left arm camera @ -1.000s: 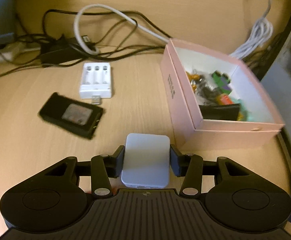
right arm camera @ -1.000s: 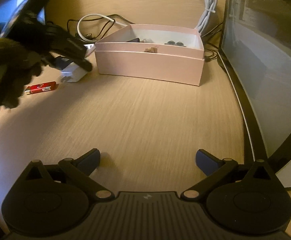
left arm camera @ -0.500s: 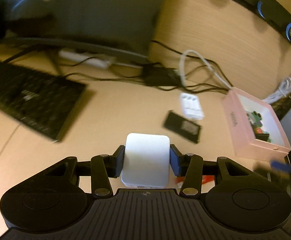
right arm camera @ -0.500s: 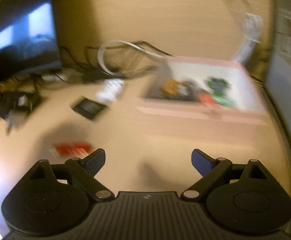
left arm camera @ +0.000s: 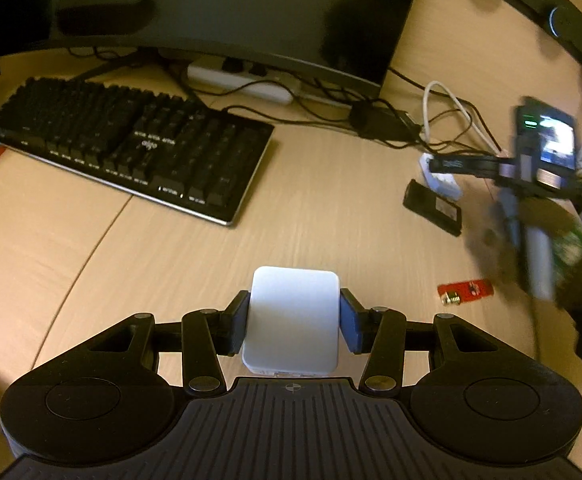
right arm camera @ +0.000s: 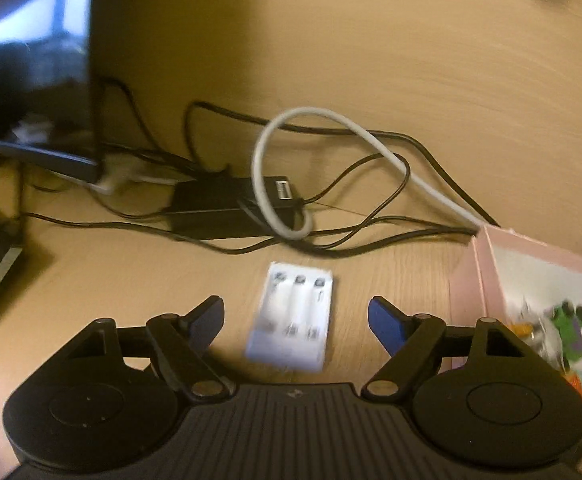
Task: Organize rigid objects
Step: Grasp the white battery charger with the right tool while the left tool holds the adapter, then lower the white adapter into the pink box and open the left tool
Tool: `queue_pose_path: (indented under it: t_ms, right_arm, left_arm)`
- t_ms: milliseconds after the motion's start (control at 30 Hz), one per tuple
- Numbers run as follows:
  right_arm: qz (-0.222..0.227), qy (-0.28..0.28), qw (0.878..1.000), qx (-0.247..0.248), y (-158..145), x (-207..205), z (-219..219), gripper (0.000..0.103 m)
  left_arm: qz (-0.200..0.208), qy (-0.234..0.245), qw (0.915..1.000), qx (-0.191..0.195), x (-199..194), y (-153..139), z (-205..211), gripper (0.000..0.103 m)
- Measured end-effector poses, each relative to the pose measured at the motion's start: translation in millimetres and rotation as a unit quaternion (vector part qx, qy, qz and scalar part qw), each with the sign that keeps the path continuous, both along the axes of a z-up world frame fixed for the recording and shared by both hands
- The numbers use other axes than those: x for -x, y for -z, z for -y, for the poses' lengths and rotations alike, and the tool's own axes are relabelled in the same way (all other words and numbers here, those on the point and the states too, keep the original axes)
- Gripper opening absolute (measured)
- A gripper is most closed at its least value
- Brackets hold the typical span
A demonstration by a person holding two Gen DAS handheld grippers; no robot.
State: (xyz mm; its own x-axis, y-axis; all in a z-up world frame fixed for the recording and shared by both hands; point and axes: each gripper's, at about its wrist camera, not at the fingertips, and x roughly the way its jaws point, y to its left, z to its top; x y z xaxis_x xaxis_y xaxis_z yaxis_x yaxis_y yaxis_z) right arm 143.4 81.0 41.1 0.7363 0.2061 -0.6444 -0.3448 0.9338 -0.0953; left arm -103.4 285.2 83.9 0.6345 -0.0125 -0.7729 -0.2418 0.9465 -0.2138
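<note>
**White block carried clear of the box; right jaws closing over the charger**

Nearest, the left gripper [left arm camera: 294,320] pinches a white block [left arm camera: 293,316] between both pads, above bare desk [left arm camera: 311,208]. A second ago the pink box sat just beyond it; now a red stick [left arm camera: 465,291] lies near right, and farther left a black keyboard [left arm camera: 131,152] whose printed logo is too small to read. The right gripper [right arm camera: 297,322] has swung from open desk to hang over a white battery charger [right arm camera: 293,320]; its jaws, spread wide, are closing with the charger between them, untouched. The pink box [right arm camera: 467,280] is at right; a black adapter [right arm camera: 219,204] with an unreadable label lies beyond.
</note>
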Motion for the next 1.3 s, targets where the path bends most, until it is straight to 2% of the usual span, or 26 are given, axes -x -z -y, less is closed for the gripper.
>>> queue_pose_path:
  t_ms: [133, 200, 233, 267, 300, 433, 633, 733, 833, 967, 1100, 1233, 1300]
  right_arm:
    - [-0.027, 0.026, 0.999, 0.017, 22, -19, -2, 0.080]
    - [-0.033, 0.049, 0.998, -0.016, 26, -23, 4, 0.076]
    - [-0.040, 0.056, 0.997, -0.026, 27, -25, 6, 0.068]
    - [-0.047, 0.060, 0.996, -0.038, 25, -24, 9, 0.053]
    - [-0.048, 0.060, 0.996, -0.039, 24, -22, 9, 0.048]
    - [-0.070, 0.024, 0.996, -0.045, 13, -8, 14, 0.047]
    - [-0.002, -0.012, 0.998, -0.058, -40, 58, 41, 0.047]
    - [0.037, -0.032, 0.997, -0.058, -68, 99, 67, 0.047]
    - [0.062, -0.045, 0.996, -0.037, -77, 142, 93, 0.047]
    - [0.018, -0.012, 0.999, -0.030, -68, 179, 128, 0.047]
    - [-0.028, 0.045, 0.998, -0.022, -51, 211, 165, 0.048]
    - [-0.022, 0.088, 0.996, 0.013, -46, 237, 198, 0.048]
    - [-0.015, 0.107, 0.994, 0.012, -50, 248, 214, 0.048]
  left_arm:
    - [0.000, 0.015, 0.9999, 0.002, 5, 2, -6, 0.051]
    - [-0.001, 0.019, 0.9998, 0.004, 5, 3, -8, 0.051]
    - [-0.001, 0.021, 0.9998, 0.005, 5, 4, -8, 0.051]
    - [-0.002, 0.023, 0.9997, 0.007, 4, 5, -8, 0.051]
    - [-0.003, 0.027, 0.9996, 0.010, 3, 6, -7, 0.051]
    - [-0.003, 0.048, 0.9987, 0.019, -2, 9, 2, 0.051]
    - [-0.014, 0.102, 0.9942, 0.029, -9, 14, 33, 0.051]
    - [-0.030, 0.147, 0.9882, 0.033, -19, 24, 57, 0.051]
    - [-0.043, 0.194, 0.9789, 0.046, -24, 29, 85, 0.051]
    - [-0.059, 0.262, 0.9618, 0.053, -31, 32, 124, 0.051]
    - [-0.065, 0.322, 0.9428, 0.055, -40, 32, 171, 0.051]
    - [-0.061, 0.363, 0.9284, 0.052, -52, 27, 217, 0.051]
    - [-0.052, 0.377, 0.9232, 0.054, -57, 22, 235, 0.051]
